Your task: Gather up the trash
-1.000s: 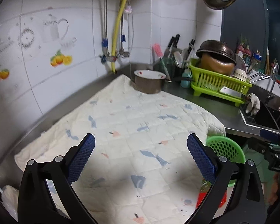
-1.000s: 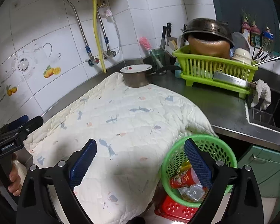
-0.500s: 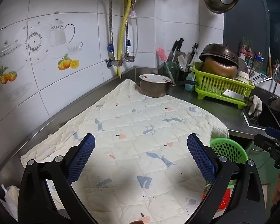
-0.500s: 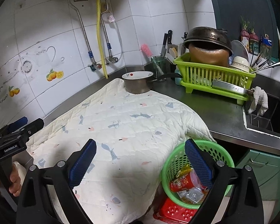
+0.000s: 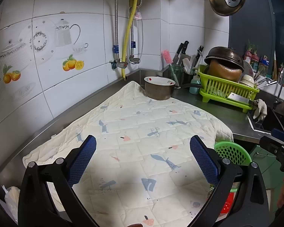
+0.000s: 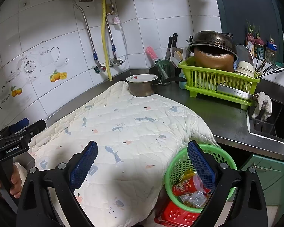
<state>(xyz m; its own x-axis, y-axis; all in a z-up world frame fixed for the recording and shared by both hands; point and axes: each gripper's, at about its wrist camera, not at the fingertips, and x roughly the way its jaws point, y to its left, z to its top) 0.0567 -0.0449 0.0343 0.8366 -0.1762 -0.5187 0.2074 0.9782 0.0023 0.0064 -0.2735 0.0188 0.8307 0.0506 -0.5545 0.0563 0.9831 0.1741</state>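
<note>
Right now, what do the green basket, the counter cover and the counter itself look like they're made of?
Green basket: molded plastic, glossy, perforated wall.
Counter cover: quilted fabric, matte cream with small prints; stitched grid and soft folds at its edge.
Counter: probably stainless steel, dull grey sheen with scuffs.

From my left wrist view the green basket [image 5: 231,152] at 4 o'clock is half hidden behind the quilt [image 5: 138,141] edge and my own finger, so I can't see its contents there, and the white bag [image 5: 10,200] at 8 o'clock is cut off by the frame. In my right wrist view the red crate [image 6: 177,214] at 5 o'clock sits mostly under the basket [image 6: 177,165]; wrapper labels too small to read. Sink [image 6: 274,121] at 3 o'clock runs off-frame.
</note>
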